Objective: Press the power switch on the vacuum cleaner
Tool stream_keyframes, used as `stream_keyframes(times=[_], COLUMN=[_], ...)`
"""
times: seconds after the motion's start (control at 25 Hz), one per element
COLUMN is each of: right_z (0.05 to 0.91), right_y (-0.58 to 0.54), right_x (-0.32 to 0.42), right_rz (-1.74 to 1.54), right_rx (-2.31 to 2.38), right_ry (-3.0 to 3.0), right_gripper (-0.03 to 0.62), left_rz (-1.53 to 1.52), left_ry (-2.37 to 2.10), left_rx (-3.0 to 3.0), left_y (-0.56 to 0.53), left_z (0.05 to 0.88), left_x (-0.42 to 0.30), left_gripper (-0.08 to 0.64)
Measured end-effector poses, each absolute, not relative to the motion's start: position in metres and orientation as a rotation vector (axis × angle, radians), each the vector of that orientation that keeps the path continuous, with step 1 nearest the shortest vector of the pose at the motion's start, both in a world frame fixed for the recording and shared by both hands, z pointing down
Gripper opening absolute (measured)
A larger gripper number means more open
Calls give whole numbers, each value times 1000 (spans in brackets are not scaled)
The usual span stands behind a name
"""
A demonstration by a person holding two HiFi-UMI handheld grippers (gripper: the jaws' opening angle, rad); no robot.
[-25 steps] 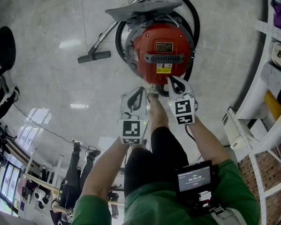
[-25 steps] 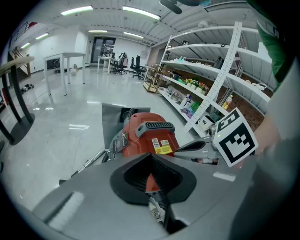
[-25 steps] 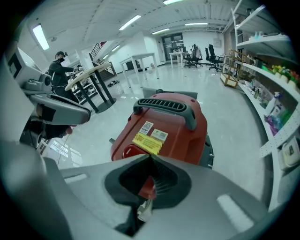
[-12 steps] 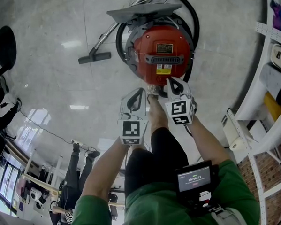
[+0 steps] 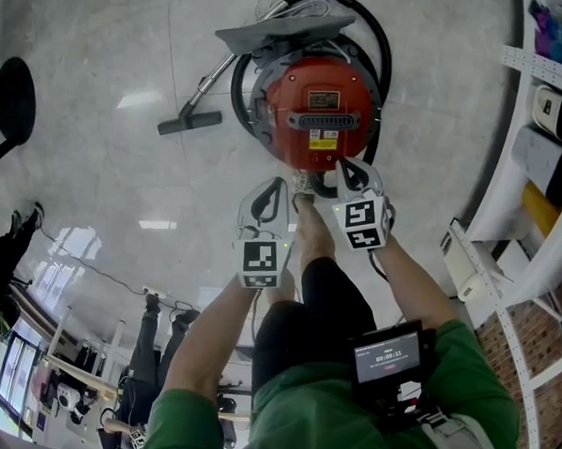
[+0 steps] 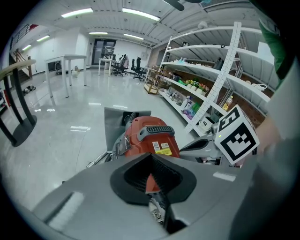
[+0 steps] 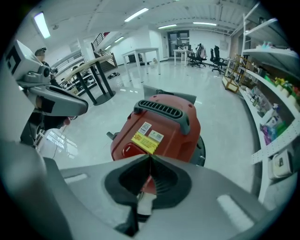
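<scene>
Vacuum cleaner [image 5: 322,109]: red canister standing on the glossy grey floor [image 5: 118,171], just ahead of the person, with a dark handle and a yellow label on top.
Hose [image 5: 385,44]: black, coiled around the canister's body.
Floor nozzle [image 5: 189,123]: lies on the floor to the left of the canister, on the end of a metal tube.
Power switch [image 7: 129,150]: oval red button on the canister's near end, below the yellow label, just beyond the right jaw tips and not touched.
Left hand-held gripper [image 5: 274,189]: jaws closed tip to tip, holding nothing; it hovers near the canister's near edge, short of it.
Right hand-held gripper [image 5: 348,170]: jaws pressed together and empty, tips at the canister's near edge, pointing at the labelled end.
Shelving [image 5: 541,158]: white racks along the right side.
</scene>
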State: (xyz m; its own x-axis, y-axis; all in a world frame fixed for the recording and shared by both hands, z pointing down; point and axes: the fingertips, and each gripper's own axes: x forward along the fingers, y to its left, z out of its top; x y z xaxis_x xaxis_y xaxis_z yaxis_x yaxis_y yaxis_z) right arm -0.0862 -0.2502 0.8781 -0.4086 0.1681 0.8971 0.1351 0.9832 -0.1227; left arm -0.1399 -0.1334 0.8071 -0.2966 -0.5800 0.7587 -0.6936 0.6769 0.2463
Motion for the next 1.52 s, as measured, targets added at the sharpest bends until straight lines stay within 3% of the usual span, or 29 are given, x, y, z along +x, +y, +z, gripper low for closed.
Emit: stream_keyframes(times=[1.08, 1.52], right_z=[588, 456], right_y=[-243, -193], right_x=[-79, -12], right_rz=[129, 84], right_rx=[87, 105], right_ry=[-2471, -2691], right_gripper=[6, 6], left_rz=[-4, -95], left_ry=[-2372, -2531], left_rx=[1082, 1218], left_y=[-92, -48], left_z=[557, 439], left_x=[-150, -80], left_gripper=[8, 8])
